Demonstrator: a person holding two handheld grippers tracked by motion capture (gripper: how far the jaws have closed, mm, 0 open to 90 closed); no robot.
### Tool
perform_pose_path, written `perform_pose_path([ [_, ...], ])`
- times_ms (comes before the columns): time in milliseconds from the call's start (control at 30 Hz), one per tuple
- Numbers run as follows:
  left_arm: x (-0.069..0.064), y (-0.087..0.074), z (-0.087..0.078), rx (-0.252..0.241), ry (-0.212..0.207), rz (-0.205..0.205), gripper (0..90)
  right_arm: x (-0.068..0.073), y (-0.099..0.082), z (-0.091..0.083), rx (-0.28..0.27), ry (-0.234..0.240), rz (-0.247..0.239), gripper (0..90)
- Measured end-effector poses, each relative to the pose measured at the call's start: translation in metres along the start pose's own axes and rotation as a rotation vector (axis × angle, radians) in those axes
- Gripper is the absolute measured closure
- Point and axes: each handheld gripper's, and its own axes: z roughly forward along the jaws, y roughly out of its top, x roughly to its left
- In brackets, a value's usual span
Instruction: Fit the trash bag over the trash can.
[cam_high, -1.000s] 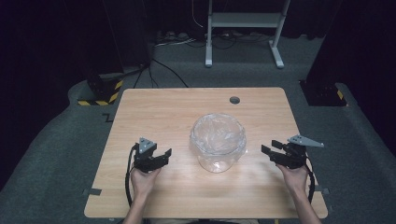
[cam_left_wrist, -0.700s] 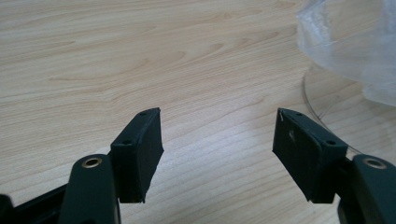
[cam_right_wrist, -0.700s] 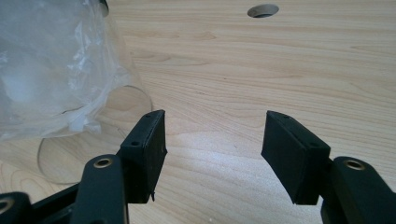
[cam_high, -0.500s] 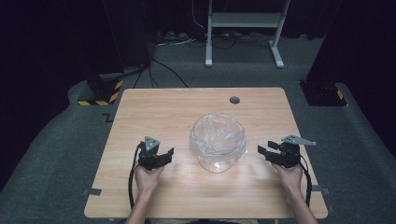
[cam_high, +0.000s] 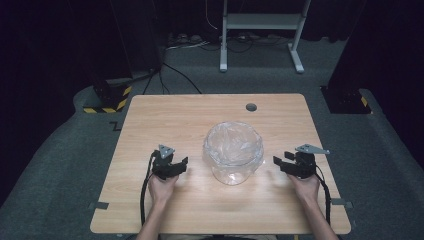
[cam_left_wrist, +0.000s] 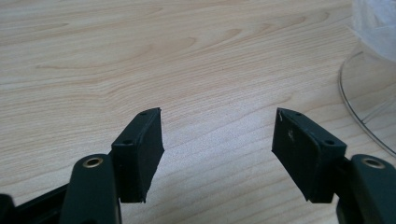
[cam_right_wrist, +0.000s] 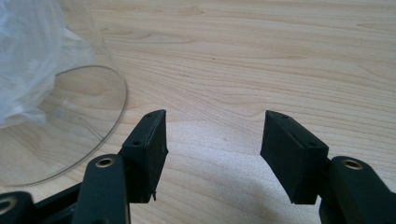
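Both hands have sunk toward the table; left gripper and right gripper gape wide and empty at mid-frame, probably readying for the clear bowl.

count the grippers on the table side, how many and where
2. The left gripper is held above the wooden table just left of the clear glass bowl; the right gripper is just right of it. Both have open jaws, empty.

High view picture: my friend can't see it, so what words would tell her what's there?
A clear glass bowl with crinkly plastic inside stands on a wooden table. A person's hands hold the left gripper and the right gripper on either side of it, both open, neither touching it.
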Motion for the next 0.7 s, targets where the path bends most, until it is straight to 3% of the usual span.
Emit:
perform_pose_path([
  [467,-0.003,-0.003,0.016,0.027,0.035,0.026,33.5,0.001,-0.003,0.012,0.047,-0.107,-0.066,40.5],
  [700,-0.003,-0.004,0.022,0.041,0.045,0.038,33.5,-0.001,-0.005,0.018,0.076,-0.122,-0.072,40.5],
])
